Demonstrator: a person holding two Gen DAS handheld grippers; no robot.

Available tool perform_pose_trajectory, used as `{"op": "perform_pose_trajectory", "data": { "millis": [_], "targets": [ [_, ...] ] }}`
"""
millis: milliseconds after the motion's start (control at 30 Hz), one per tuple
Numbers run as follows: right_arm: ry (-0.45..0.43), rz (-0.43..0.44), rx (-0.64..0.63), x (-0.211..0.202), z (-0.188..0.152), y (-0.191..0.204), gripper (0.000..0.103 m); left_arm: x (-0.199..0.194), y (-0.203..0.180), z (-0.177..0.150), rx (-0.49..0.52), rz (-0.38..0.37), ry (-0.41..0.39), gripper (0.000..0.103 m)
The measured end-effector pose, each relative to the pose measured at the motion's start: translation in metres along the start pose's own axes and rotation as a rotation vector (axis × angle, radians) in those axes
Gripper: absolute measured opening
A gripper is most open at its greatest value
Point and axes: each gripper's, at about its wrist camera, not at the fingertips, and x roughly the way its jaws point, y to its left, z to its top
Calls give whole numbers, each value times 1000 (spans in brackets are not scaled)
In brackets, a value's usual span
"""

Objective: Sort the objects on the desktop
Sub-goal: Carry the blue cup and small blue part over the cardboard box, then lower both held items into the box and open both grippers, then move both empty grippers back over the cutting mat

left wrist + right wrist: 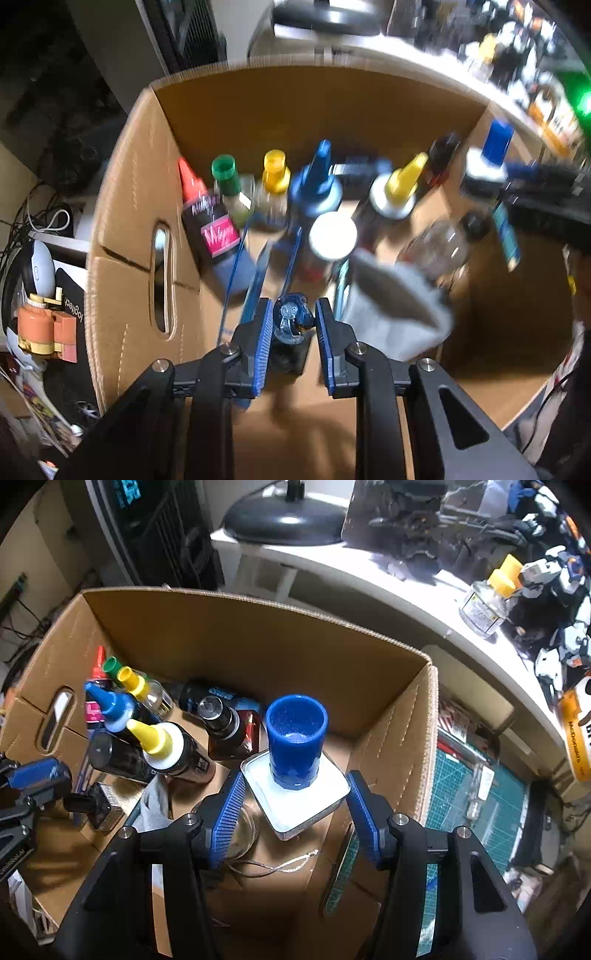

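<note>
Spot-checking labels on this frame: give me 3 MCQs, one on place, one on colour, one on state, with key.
1. Where does the square bottle between the right hand-held gripper fingers sit?
A. over the cardboard box
B. on the white desk
C. on the green mat

2. What colour is that bottle's cap?
A. yellow
B. blue
C. green

3. What is the left hand-held gripper doing?
A. standing open and empty
B. gripping a yellow nozzle
C. flanking a small blue-topped item

Key: 1 A, box walls surround it in the right wrist view; 2 B, the cap is plainly blue; 3 C, the item sits between its blue pads, though contact is unclear.
</note>
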Motion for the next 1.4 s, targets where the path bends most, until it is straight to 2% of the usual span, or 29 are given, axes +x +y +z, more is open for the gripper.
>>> {"op": "perform_pose_trajectory", "data": {
  "millis": [67,167,400,500,567,633,667,800,833,867,900,967,1033,1100,1200,1267,1400],
  "targets": [
    [30,-24,-25,3,1,5,53,11,0,-1,36,7,76,24],
    [67,-78,-69,9,2,11,53,20,2,-2,56,32,139,24],
    [142,-116,-90,24,16,21,53,30,-4,0,108,102,258,24],
    [172,-136,-90,27,22,21,51,32,-8,-1,124,136,284,24],
    [191,-171,-88,30,26,20,42,35,-8,-2,119,142,305,24],
    [200,-159,-79,30,29,20,46,37,-8,-4,105,134,320,24],
    [199,-159,-79,29,30,20,43,37,-9,-6,104,137,322,24],
    [161,-142,-87,18,27,16,43,26,-14,-14,104,156,302,25],
    [147,-125,-87,13,25,14,43,23,-15,-17,102,161,297,26],
    [133,-108,-88,8,23,12,45,19,-15,-19,94,167,295,35],
    [116,-91,-86,2,21,9,46,15,-15,-20,86,172,291,52],
    [69,-62,-86,-15,17,5,50,2,-17,-24,76,167,265,62],
    [16,-39,-91,-34,12,3,55,-15,-21,-28,74,172,217,65],
    [-54,-31,-96,-56,5,3,56,-40,-28,-34,85,205,132,82],
    [-144,9,-104,-80,-7,0,59,-78,-38,-43,86,223,7,84],
    [-211,34,-107,-97,-21,-9,59,-101,-41,-33,75,222,-88,84],
    [-339,112,-100,-139,-58,-32,62,-136,-59,-44,37,201,-330,84]
  ]
}}
